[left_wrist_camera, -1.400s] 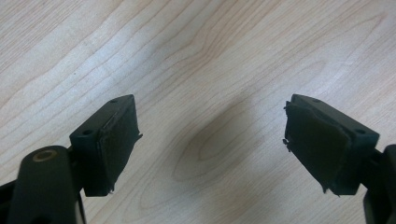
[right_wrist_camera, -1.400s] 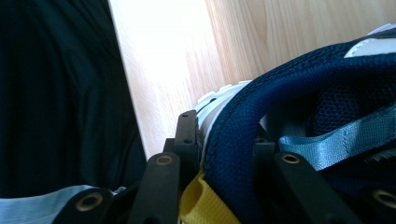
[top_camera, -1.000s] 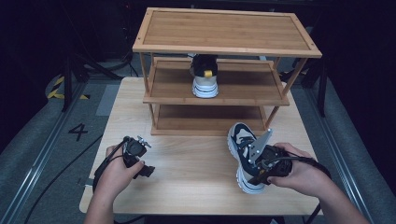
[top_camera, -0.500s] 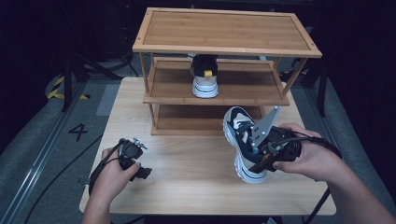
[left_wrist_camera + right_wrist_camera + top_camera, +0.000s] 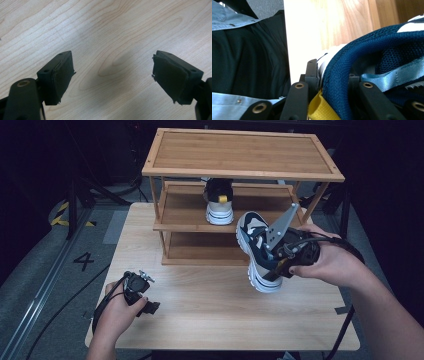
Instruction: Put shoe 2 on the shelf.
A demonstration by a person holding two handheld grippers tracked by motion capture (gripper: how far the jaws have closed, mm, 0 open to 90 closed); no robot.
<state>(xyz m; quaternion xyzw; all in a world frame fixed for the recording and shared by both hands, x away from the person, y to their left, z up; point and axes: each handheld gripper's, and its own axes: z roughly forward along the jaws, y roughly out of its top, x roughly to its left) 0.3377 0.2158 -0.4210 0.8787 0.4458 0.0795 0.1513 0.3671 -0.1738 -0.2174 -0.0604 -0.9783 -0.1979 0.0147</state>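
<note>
Here the right gripper (image 5: 280, 257), its jaws clamped on the padded heel collar of a navy-and-white sneaker (image 5: 255, 247), holds it off the table (image 5: 220, 320) before the rack's (image 5: 240, 167) right front corner, while the left gripper (image 5: 142, 300) rests near the table's left front edge, jaws apart.

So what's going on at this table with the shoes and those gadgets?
A person is putting sneakers on a wooden shoe rack. The right hand-held gripper is clamped on the heel collar of a navy and white sneaker and holds it in the air in front of the rack. The matching sneaker already sits on the middle shelf. The left hand-held gripper rests low over the table with its jaws wide apart and nothing between them.
</note>
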